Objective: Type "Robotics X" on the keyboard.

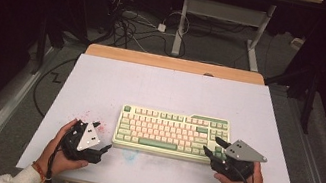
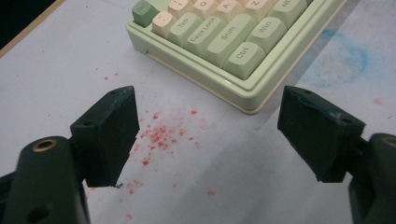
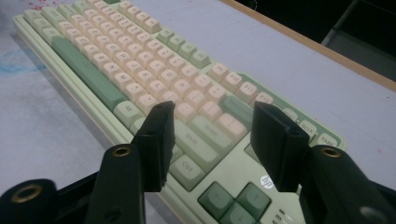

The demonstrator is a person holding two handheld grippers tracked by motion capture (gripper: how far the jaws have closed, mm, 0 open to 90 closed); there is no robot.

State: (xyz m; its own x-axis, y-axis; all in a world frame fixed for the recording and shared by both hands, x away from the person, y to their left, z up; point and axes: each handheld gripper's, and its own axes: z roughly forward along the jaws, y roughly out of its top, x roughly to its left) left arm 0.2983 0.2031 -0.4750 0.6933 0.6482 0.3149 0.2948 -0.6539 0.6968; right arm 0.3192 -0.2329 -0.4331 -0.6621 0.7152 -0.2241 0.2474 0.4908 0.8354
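Note:
A green and cream keyboard (image 1: 171,132) lies flat on the white table top (image 1: 166,92), toward its near side. My left gripper (image 1: 103,137) rests low over the table just left of the keyboard's near left corner (image 2: 243,100). Its jaws stand wide open with nothing between them (image 2: 208,95). My right gripper (image 1: 213,147) hovers at the keyboard's right end. Its jaws (image 3: 212,109) stand partly apart over the right Shift and Ctrl keys (image 3: 187,168), touching no key and holding nothing.
Red speckles (image 2: 159,135) stain the table under the left gripper, and a blue smudge (image 2: 350,56) lies near the keyboard's front edge. A wooden strip (image 1: 176,64) borders the table's far side. Beyond it, cables (image 1: 132,25) and a desk frame (image 1: 225,16) stand on the floor.

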